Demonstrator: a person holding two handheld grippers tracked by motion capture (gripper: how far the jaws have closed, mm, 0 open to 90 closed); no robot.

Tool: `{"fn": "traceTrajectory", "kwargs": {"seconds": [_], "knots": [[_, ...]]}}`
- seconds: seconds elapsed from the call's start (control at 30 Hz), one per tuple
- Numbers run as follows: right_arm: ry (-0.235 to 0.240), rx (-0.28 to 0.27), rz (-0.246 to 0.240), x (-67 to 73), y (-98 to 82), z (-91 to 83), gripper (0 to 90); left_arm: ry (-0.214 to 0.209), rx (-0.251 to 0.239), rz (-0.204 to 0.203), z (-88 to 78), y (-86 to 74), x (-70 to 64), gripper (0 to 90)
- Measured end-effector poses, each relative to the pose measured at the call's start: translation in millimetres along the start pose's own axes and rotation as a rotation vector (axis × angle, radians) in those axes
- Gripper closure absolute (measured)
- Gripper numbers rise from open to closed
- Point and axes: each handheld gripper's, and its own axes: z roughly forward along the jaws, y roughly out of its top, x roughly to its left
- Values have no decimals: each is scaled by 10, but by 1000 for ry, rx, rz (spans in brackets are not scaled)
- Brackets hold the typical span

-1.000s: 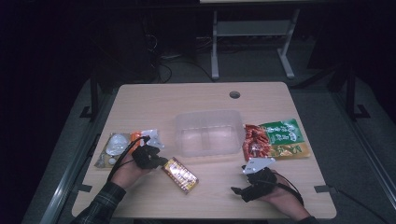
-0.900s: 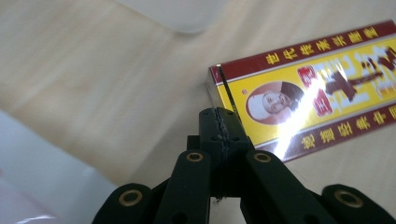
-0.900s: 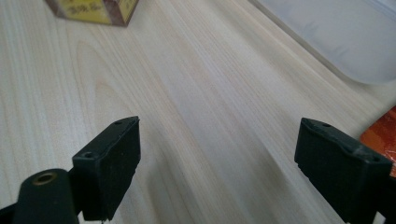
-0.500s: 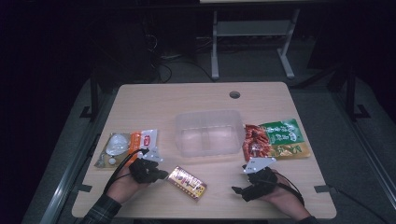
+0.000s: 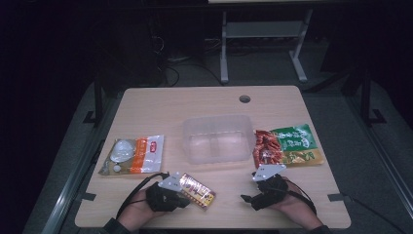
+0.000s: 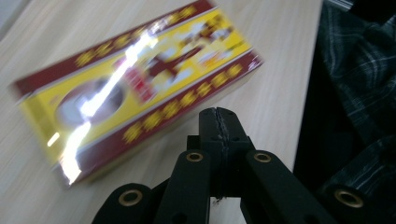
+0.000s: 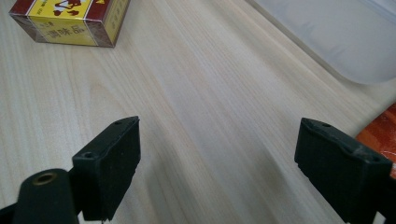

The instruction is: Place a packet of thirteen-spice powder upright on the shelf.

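- Pale wood-grain table (image 5: 204, 105), rounded corners, round cable hole (image 5: 244, 99) near far edge.
- Clear plastic tub (image 5: 216, 138), rectangular, soft rounded corners, sits mid-table; frosted wall (image 7: 336, 32) in right gripper view.
- Glossy red-and-yellow box (image 5: 196, 190), flat rectangular, lies on table near front edge; strong glare on its film (image 6: 135, 88).
- Left gripper (image 5: 181, 198) low at front left, hand (image 5: 139, 209) behind it; jaws pressed together on nothing, tips just beside the box (image 6: 218, 116).
- Right gripper (image 5: 247, 198) at front right, jaws wide apart over bare wood (image 7: 215, 154).
- Red-and-green snack bag (image 5: 287, 145) right of tub.
- White-and-orange pouch (image 5: 134, 155) left of tub, flat, crinkly.
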Motion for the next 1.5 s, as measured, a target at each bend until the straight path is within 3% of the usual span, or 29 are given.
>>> {"fn": "traceTrajectory", "kwargs": {"seconds": [0.27,0.4,0.5,0.63,0.77,0.9,1.03,1.17,1.3,1.5], "knots": [[0,1,0,0,-2,-1,139,18,-17,39,190,188,-1,898],[-1,4,0,-1,0,7,139,39,-24,65,297,305,55,898],[1,5,-2,2,0,7,139,43,-31,62,352,368,95,898],[5,8,-1,1,-5,9,139,37,-63,66,274,391,133,896],[11,9,-7,9,-9,6,139,55,-118,57,34,305,255,840],[18,14,-12,16,-7,12,139,102,-164,40,-191,174,434,709],[21,19,-14,19,-3,23,140,87,-203,67,-322,65,603,540],[21,21,-11,13,-3,31,139,52,-193,88,-287,-8,735,410],[22,21,-11,14,-4,31,140,33,-168,102,-198,-29,781,278],[27,25,-13,14,-5,40,140,28,-129,122,-60,-20,774,191]]}}
